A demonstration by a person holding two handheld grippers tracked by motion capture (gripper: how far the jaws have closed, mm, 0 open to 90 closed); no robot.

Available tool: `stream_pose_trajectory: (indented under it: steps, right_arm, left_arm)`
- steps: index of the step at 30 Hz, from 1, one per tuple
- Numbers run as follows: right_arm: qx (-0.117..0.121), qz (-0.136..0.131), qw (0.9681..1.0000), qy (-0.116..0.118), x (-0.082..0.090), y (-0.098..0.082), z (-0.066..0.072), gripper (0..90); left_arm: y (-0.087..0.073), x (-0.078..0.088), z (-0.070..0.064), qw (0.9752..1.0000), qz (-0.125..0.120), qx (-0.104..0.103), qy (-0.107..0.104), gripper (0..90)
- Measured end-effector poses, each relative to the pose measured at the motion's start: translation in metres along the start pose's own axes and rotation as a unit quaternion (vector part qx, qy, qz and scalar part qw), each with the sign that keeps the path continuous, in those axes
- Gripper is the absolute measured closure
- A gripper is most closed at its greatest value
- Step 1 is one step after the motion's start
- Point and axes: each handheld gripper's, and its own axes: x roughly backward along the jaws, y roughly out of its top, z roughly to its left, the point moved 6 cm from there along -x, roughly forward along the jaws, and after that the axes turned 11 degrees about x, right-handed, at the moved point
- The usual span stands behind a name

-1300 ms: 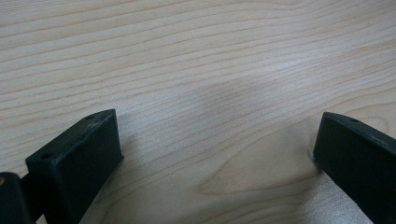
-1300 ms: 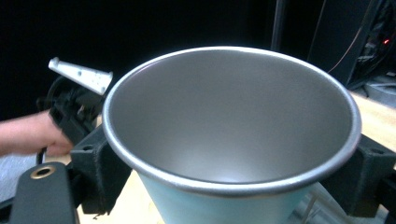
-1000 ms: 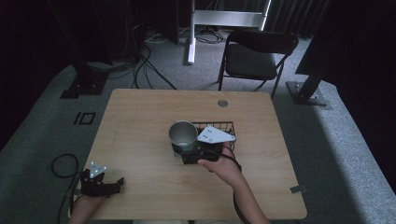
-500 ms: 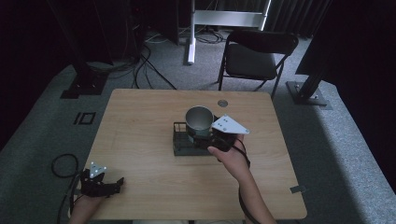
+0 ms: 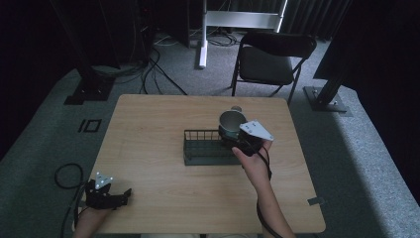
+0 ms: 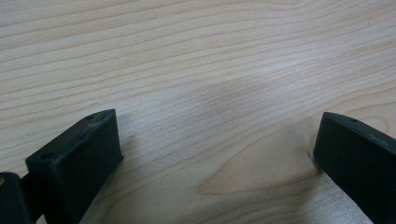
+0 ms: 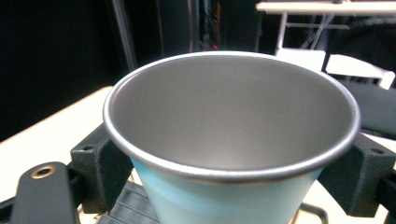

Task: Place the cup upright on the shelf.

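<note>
Right now the right tongs [image 5: 233, 135] grip a metal cup [image 5: 231, 121] — jaws pressed on either side of its pale blue wall just under the rim, seen in the right gripper view, cup [image 7: 231, 135] upright, mouth up, inside empty. From the high view the cup sits at the front of the right tongs, above the right end of a dark wire rack [image 5: 205, 148]; whether it touches the rack, can't tell. Rack lies on the worktop [image 5: 148, 129], just left of the right tongs and under their tip. The right hand [image 5: 251, 161] holds them from behind. Left tongs [image 5: 124, 194] rest well apart from the rack, at the near left corner of the worktop — jaws spread wide, nothing between them but bare wood grain [image 6: 210, 93]. A folding chair [image 5: 270, 62] stands on the floor beyond the right tongs.
</note>
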Motion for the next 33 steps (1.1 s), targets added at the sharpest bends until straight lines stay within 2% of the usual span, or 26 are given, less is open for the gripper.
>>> stream_pose_trajectory:
  steps: [6, 10, 14, 22, 25, 29, 32, 33]
  right_arm:
    - [-0.008, 0.015, 0.9994, -0.029, -0.009, -0.018, -0.011, 13.4]
    - [0.000, 0.031, 0.9989, -0.033, -0.014, -0.030, -0.012, 13.4]
    - [-0.009, 0.040, 0.9983, -0.043, -0.018, -0.043, -0.013, 13.4]
    - [-0.008, 0.056, 0.9975, -0.041, -0.024, -0.060, -0.010, 13.3]
    - [-0.011, 0.053, 0.9976, -0.043, -0.024, -0.061, -0.010, 13.3]
    - [-0.002, 0.053, 0.9975, -0.047, -0.023, -0.062, -0.009, 13.2]
    - [-0.008, 0.052, 0.9982, -0.029, -0.022, -0.061, -0.008, 11.8]
    - [-0.004, 0.050, 0.9982, -0.032, -0.022, -0.061, -0.007, 11.2]
  left_arm:
    - [0.000, 0.000, 0.000, 1.0000, 0.000, -0.001, 0.000, 1.5]
    - [0.000, 0.000, 0.000, 1.0000, 0.000, 0.000, 0.000, 1.4]
    - [0.000, 0.000, 0.000, 1.0000, 0.000, 0.000, 0.000, 1.5]
    - [0.000, 0.000, 0.000, 1.0000, 0.000, 0.000, 0.000, 1.5]
    - [0.000, 0.000, 0.000, 1.0000, 0.000, 0.000, 0.000, 1.5]
    - [0.000, 0.000, 0.000, 1.0000, 0.000, 0.000, 0.000, 1.5]
    - [0.000, 0.000, 0.000, 1.0000, 0.000, 0.000, 0.000, 1.5]
    - [0.000, 0.000, 0.000, 1.0000, 0.000, 0.000, 0.000, 1.5]
